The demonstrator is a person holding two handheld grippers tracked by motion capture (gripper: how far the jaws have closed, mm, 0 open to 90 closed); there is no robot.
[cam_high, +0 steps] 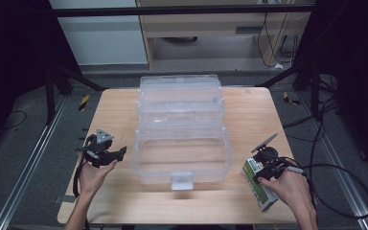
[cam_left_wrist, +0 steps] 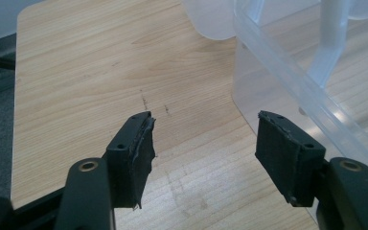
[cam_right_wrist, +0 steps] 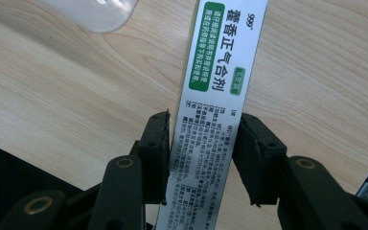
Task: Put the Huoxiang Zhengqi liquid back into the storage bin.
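Box: a long, slim white carton [cam_right_wrist: 220,72] with a green label and printed text, a medicine pack by the look of it, lying flat on the worktop [cam_high: 249,120] under the right tongs [cam_high: 263,168].
Right tongs: the 2 jaws straddle the carton's narrow width; the pad on one side looks to be touching the card, the other sits just beside it with a sliver of gap, so I judge the grip not yet firm.
Left tongs: the left tongs [cam_left_wrist: 203,139] stand apart with nothing between them, hovering over bare wood, the clear bin [cam_high: 182,129] just beside them on their inner side.
Where the box lies: at the near right corner of the worktop, on the outer side of the clear bin from the right tongs, apart from its wall.
Long axis: runs straight ahead between the right jaws, away from the hand; the green label end points forward, past the fingertips, towards the bin's rounded corner [cam_right_wrist: 96,14].
Handling: probably light; thin card that will dent if squeezed hard; the glossy print may be slightly slippery.
Where to hold: across the 2 long side faces, near the middle of its length, so it does not tip when lifted; the present hold is nearer the rear end.
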